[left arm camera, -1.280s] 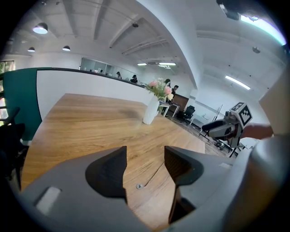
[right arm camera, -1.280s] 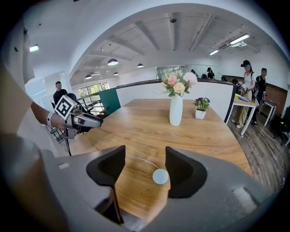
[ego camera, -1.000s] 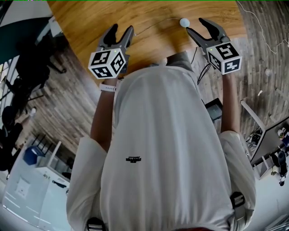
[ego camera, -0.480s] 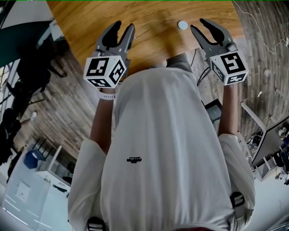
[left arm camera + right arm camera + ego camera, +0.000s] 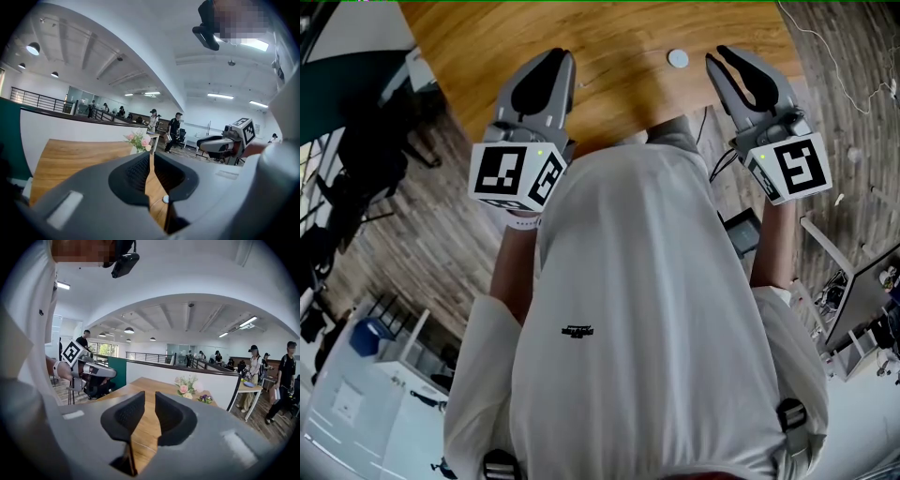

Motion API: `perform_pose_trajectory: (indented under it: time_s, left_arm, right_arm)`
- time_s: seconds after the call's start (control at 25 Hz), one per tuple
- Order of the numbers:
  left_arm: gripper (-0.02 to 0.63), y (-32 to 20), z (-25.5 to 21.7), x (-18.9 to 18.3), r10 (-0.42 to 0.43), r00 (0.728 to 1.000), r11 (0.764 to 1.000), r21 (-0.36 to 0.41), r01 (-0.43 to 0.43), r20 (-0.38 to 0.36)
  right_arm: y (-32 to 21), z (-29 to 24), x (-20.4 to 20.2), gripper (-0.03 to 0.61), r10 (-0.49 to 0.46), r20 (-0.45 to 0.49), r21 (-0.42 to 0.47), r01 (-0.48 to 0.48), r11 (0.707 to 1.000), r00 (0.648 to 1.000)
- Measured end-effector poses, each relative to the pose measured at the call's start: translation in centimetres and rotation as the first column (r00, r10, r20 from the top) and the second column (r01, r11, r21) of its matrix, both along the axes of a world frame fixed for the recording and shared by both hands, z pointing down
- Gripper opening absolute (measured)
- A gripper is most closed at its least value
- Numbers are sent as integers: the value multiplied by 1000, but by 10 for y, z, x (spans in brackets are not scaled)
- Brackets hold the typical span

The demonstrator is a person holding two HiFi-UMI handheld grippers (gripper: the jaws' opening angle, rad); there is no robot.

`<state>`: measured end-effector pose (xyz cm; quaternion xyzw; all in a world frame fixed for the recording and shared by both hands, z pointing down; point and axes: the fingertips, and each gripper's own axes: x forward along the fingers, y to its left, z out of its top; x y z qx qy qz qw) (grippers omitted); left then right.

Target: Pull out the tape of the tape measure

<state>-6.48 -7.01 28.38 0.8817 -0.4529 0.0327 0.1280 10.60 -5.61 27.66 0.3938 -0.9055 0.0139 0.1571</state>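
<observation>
A small white round tape measure (image 5: 678, 58) lies on the wooden table (image 5: 609, 37), between the two grippers and nearer the right one. It also shows as a white dot (image 5: 165, 199) low in the slit of the left jaws, lying on the table far below. My left gripper (image 5: 558, 58) (image 5: 150, 152) is held in the air above the table's near edge. Its jaws have just been closing and now stand together with nothing between them. My right gripper (image 5: 719, 56) (image 5: 150, 394) hangs level with it. Its jaws have also been closing and keep a narrow gap, holding nothing.
A vase of pink flowers (image 5: 185, 386) stands at the table's far edge against a white partition. Several people walk beyond it. My white shirt (image 5: 637, 309) fills the lower head view. A thin cable (image 5: 839, 56) runs over the plank floor on the right.
Both grippers have risen above the table toward the head camera. Their jaws went from wide open to nearly together. The tape measure stays on the table.
</observation>
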Motion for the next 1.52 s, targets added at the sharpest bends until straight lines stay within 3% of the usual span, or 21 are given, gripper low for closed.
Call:
perform_pose_trajectory:
  time_s: [0.28, 0.8, 0.96, 1.2, 1.52]
  left_arm:
    - [15, 6, -36, 11, 45, 999, 998, 38, -46, 21]
    - [15, 28, -67, 17, -7, 999, 989, 151, -1, 53]
    - [15, 35, -75, 20, -8, 999, 987, 158, 3, 32]
    - [15, 35, -81, 23, -17, 999, 983, 184, 10, 35]
    - [15, 38, -74, 29, -5, 1000, 986, 164, 1, 22]
  right_arm:
    - [7, -33, -8, 2, 28, 70, 77, -33, 996, 997]
    - [31, -73, -6, 2, 81, 195, 114, -104, 988, 977]
    - [37, -81, -6, 2, 89, 225, 118, -118, 986, 970]
    - [42, -66, -8, 2, 106, 148, 126, -125, 984, 983]
    - [42, -73, -3, 2, 129, 184, 118, -152, 981, 974]
